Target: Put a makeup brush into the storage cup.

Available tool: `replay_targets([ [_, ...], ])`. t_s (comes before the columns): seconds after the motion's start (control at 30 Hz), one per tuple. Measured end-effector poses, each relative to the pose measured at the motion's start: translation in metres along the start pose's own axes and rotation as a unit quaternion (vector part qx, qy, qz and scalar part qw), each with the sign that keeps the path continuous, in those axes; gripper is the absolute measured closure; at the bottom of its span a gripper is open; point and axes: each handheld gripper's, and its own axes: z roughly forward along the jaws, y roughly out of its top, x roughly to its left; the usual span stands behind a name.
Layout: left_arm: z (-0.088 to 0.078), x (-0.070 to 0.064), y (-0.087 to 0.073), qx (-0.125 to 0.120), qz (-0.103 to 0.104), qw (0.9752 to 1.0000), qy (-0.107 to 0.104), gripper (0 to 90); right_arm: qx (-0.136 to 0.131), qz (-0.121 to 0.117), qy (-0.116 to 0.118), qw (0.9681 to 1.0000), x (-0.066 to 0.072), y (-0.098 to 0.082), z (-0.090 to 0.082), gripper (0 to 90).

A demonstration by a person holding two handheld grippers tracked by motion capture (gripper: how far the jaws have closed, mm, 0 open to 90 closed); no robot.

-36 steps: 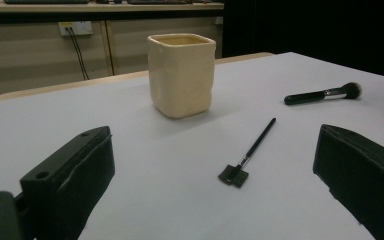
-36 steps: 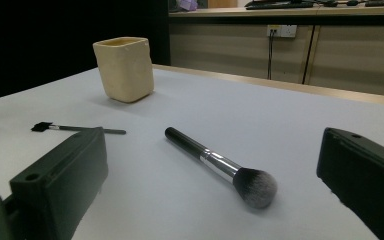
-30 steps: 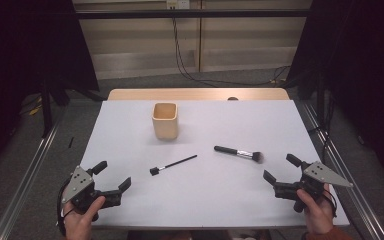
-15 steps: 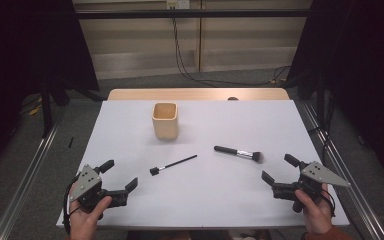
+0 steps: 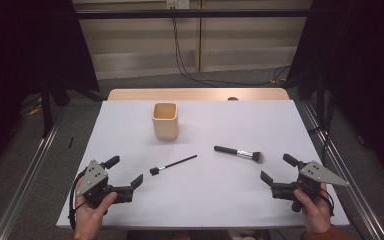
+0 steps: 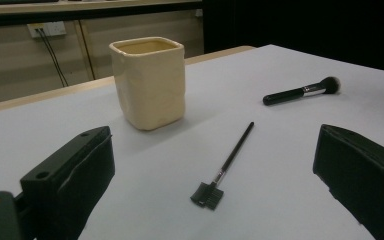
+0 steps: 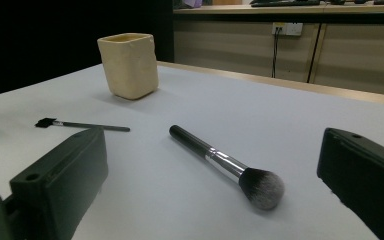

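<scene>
Left gripper (image 5: pixel 128 172) gaping wide, nearest the thin black comb-tipped brush (image 6: pixel 226 166), handle slanting away toward the cream square cup (image 6: pixel 150 81); right gripper (image 5: pixel 277 170) wide too.

No readable text, label, brand, number or sign appears anywhere. The cream cup (image 5: pixel 165 120), the powder brush (image 5: pixel 238 152), the small comb brush (image 5: pixel 173 164) and the white surface (image 5: pixel 220 200) are all plain and unmarked. The wall socket (image 6: pixel 46 30) behind carries no legible marking.
</scene>
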Motion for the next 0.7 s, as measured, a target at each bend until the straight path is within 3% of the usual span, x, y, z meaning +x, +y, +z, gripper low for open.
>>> replay_targets([
  [0.13, 0.002, 0.004, 0.006, 0.001, -0.011, 0.9999, 0.007, 3.6, 0.0, 0.0, 0.001, 1.0, 0.001, 0.0, 0.0, 0.0],
  [0.23, 0.004, 0.006, 0.009, 0.003, -0.008, 0.9999, 0.01, 3.6, 0.001, -0.001, 0.001, 1.0, 0.0, 0.0, 0.001, 0.0],
  [0.33, 0.012, 0.007, 0.013, 0.004, 0.004, 1.0, 0.001, 3.6, 0.001, 0.0, 0.001, 1.0, 0.0, 0.0, 0.001, 0.0],
  [0.53, 0.021, 0.009, 0.017, -0.002, 0.007, 1.0, -0.002, 3.5, 0.003, 0.002, 0.003, 1.0, 0.0, 0.0, 0.001, 0.0],
  [0.7, 0.032, 0.006, 0.023, 0.0, 0.011, 0.9998, -0.017, 3.5, 0.003, 0.0, 0.004, 1.0, 0.001, 0.0, 0.001, 0.0],
])
